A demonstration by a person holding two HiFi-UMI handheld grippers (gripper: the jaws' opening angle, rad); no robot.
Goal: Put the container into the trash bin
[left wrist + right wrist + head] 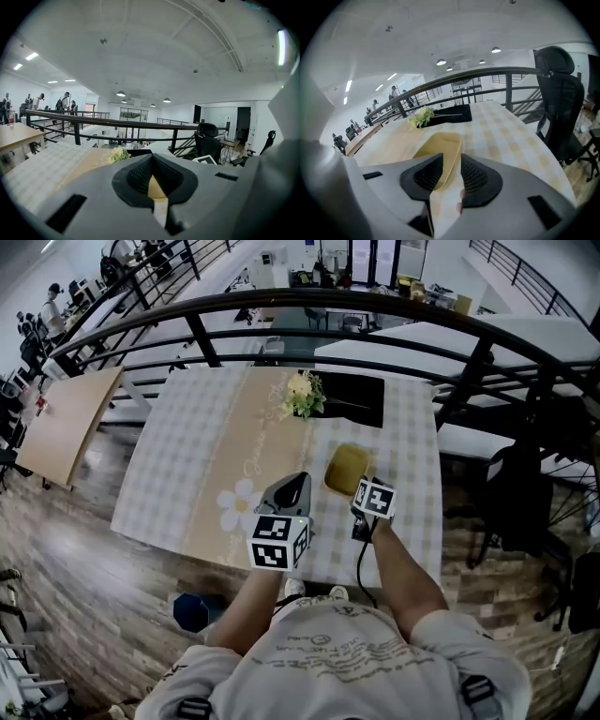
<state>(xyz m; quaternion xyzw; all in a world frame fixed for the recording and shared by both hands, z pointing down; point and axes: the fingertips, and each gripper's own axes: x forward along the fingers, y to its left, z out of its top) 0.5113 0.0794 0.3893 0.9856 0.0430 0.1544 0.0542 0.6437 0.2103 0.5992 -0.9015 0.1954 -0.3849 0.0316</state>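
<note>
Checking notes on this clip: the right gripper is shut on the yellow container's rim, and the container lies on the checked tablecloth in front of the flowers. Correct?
No. The right gripper is open: in the right gripper view its jaws stand apart astride the rim of the yellow container, not pressing it. The rest holds: it lies on the checked tablecloth, flowers behind it.

Grey tongs [298, 480], black ribbed pads [423, 177], marker cubes [279, 542].

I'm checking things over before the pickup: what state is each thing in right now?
Container: empty, upright on the table, not clamped.
Right gripper: open, jaws either side of the container's near rim.
Left gripper: shut, empty.
Flowers: lying on a black mat.
</note>
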